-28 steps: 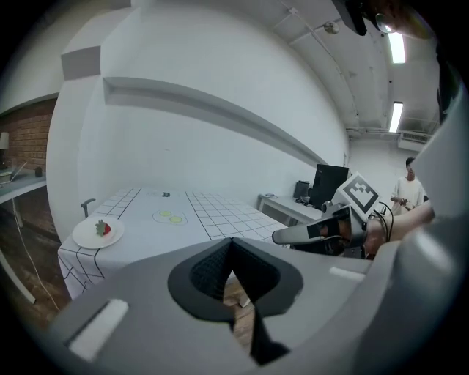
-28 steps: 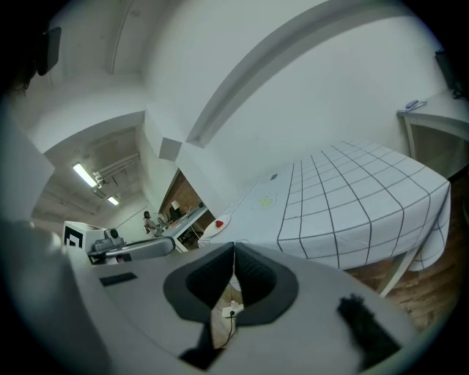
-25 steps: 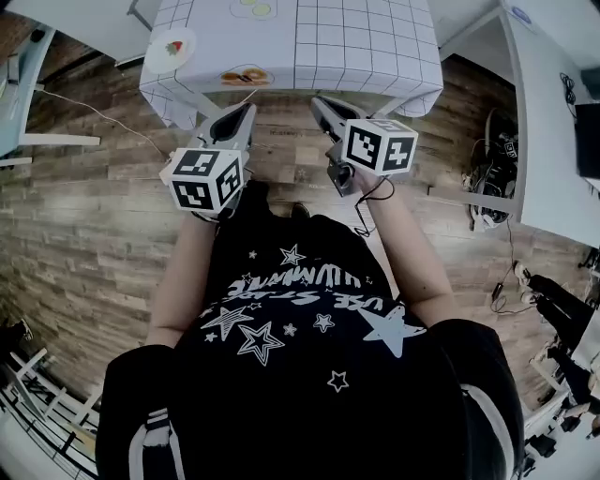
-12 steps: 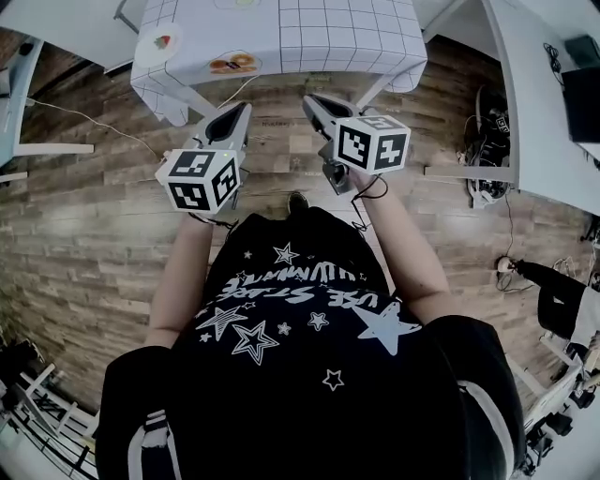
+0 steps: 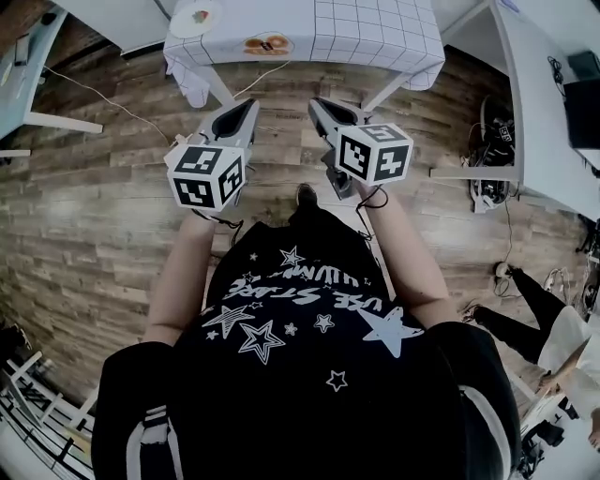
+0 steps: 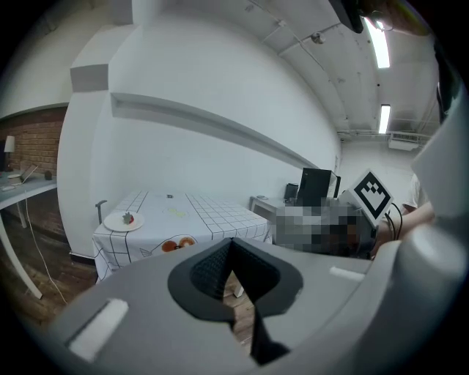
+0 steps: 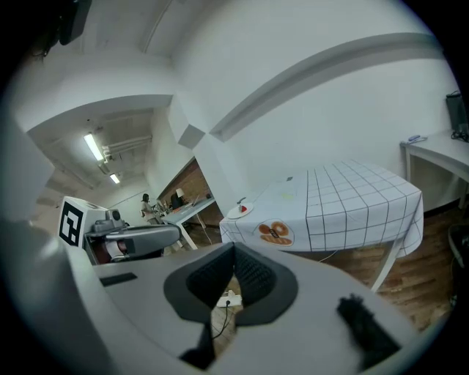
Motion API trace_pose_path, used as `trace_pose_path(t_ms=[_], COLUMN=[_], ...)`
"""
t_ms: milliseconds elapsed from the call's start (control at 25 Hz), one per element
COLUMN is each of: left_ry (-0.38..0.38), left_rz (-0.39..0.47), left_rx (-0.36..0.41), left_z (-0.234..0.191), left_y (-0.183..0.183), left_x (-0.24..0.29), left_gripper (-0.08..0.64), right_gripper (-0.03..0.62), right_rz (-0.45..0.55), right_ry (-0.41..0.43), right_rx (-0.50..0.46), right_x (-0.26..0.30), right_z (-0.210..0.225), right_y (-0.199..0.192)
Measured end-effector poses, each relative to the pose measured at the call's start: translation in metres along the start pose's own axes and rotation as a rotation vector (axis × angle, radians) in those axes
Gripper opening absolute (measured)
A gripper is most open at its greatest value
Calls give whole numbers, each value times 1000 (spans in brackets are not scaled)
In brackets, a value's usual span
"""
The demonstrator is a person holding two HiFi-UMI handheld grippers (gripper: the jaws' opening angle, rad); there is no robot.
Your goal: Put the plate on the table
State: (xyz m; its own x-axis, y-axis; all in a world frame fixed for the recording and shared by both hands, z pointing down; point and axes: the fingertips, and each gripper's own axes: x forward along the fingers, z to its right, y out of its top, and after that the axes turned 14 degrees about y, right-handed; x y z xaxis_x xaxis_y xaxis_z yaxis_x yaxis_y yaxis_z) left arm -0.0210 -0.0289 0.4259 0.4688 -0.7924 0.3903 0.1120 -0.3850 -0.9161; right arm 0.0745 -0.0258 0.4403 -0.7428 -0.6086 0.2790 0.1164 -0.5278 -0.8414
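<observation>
Head view: a white plate (image 5: 198, 16) with a scrap of food sits on the left corner of the checked table (image 5: 375, 37), well ahead of me. My left gripper (image 5: 247, 105) has its jaws pinched together on nothing. My right gripper (image 5: 319, 101) is the same, and both hang over the wooden floor (image 5: 112, 216). I judge the plate already placed. Any further move means stepping closer and opening my jaws.

White lettering on the black shirt (image 5: 309, 298) cannot be read surely.
</observation>
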Motion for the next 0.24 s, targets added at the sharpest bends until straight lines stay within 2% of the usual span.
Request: trace_pose_path(t_ms=[240], left_ry=[-4], left_rz=[10], left_rx=[-16], left_z=[-15], left_y=[-4], left_x=[-30], left_gripper=[9], right_gripper=[14], right_rz=[-11], right_ry=[-29], right_rx=[-15], right_x=[2], right_z=[-30], right_y=[-7])
